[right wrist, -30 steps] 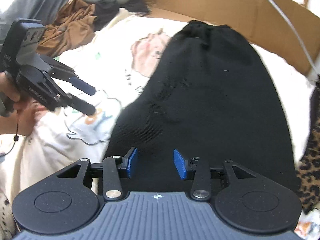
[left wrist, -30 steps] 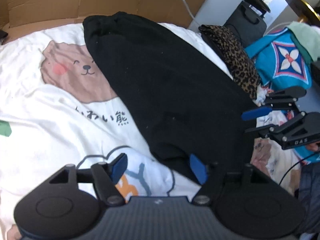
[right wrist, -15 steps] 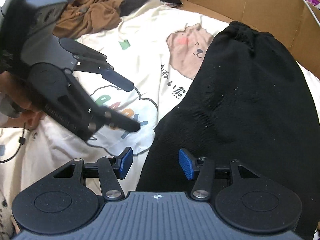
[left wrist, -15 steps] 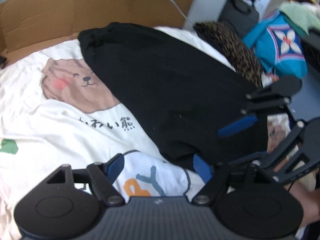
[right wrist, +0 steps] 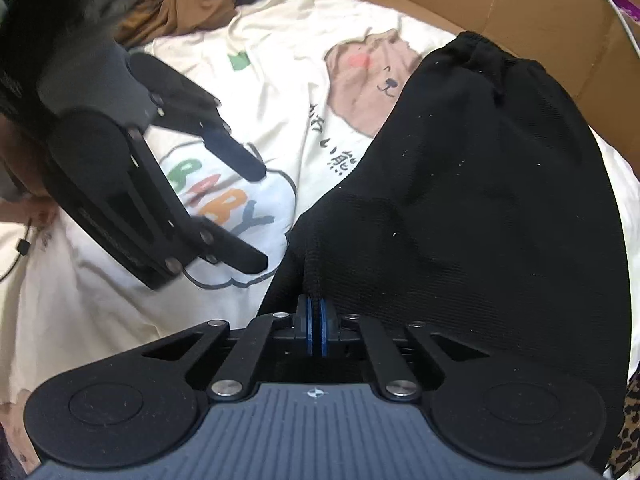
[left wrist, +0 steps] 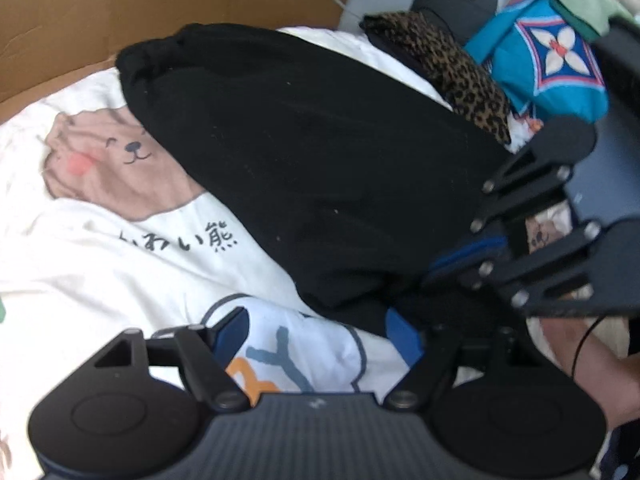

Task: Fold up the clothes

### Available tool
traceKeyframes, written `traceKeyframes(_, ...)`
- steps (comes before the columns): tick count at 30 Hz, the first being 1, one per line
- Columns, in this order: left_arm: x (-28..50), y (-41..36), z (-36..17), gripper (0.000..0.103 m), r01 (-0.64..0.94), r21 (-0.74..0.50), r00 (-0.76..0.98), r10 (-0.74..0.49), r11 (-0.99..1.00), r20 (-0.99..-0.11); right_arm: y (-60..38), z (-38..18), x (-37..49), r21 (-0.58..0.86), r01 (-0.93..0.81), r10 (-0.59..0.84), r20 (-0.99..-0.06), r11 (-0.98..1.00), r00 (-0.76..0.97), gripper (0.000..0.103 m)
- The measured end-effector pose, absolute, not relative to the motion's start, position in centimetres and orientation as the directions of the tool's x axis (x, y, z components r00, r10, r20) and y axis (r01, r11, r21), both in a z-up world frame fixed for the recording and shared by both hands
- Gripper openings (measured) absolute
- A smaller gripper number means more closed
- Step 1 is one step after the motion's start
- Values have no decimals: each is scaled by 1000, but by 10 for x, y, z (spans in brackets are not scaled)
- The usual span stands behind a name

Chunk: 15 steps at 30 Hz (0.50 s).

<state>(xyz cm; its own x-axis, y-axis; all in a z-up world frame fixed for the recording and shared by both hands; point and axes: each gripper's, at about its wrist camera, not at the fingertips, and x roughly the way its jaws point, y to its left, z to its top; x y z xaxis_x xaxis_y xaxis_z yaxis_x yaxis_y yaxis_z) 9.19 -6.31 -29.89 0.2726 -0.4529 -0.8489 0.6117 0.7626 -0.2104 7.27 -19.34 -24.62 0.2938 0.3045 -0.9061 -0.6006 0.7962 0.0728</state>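
Black garment (right wrist: 480, 208) lies long on the cartoon sheet (right wrist: 256, 92), its gathered end far. Right gripper (right wrist: 315, 328) pinches its near hem; left gripper (left wrist: 316, 330) waits with fingers wide. Thin hold may slip and the hem may bunch if pulled unevenly

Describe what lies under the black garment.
The black garment lies on a cream bedsheet printed with a bear; its edge covers part of the bear. The right gripper pinches its near edge. What the sheet shows beneath it is hidden.
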Motion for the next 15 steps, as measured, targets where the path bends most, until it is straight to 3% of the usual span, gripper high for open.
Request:
traceKeyframes(8, 101, -80, -315, 78, 569, -290, 216, -480, 770, -850, -221, -239, 80, 159, -511, 356, -880, 844, 314, 2)
traceKeyframes(15, 108, -97, -331, 79, 551, -276, 228, -461, 787, -858, -233, -236, 80, 216, -484, 398, -862, 848, 313, 2)
